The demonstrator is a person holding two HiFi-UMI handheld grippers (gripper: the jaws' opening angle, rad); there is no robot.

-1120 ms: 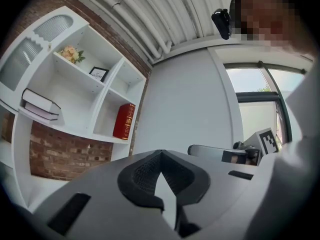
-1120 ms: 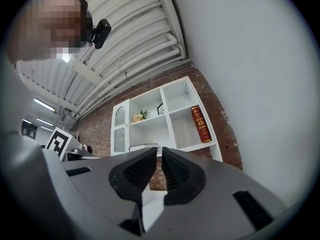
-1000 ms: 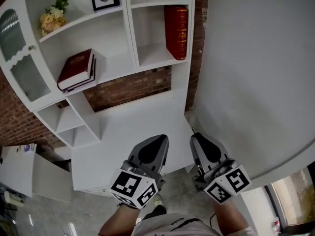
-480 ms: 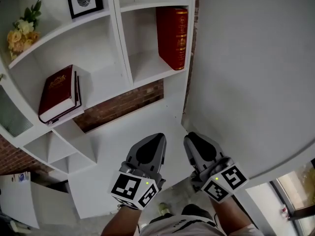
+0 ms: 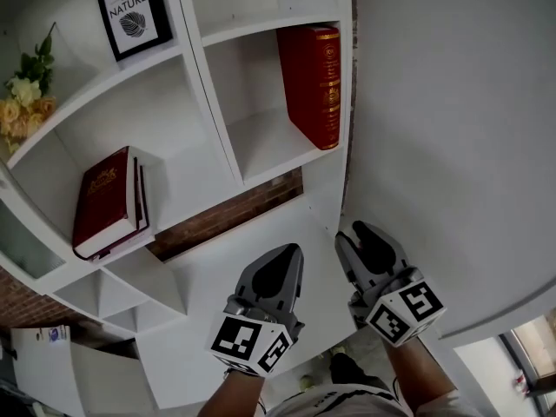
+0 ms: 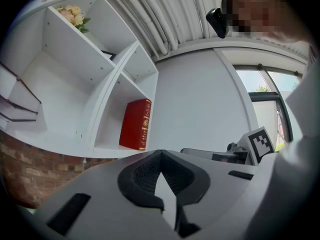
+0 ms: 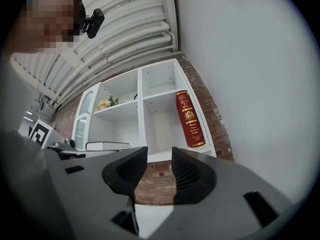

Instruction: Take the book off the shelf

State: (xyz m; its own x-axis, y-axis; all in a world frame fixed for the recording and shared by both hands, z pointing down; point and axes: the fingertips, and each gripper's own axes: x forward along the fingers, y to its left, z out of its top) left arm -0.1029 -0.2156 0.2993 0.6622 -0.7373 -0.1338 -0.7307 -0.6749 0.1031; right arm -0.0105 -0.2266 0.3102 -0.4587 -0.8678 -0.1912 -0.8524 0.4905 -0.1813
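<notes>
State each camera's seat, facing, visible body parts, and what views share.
Head view: on the head, steeply down at the white shelf; left gripper, right gripper, forearms show.
Left gripper view: on it, along shut jaws toward the upright red book; person's head above.
Right gripper view: on it, along empty jaws that have just been opening, toward the shelf; head top left.
Shared: all three show the upright red book.

Left claw [image 5: 291,254] sits closed and empty; right claw [image 5: 363,237], jaws just opening, holds nothing.
</notes>
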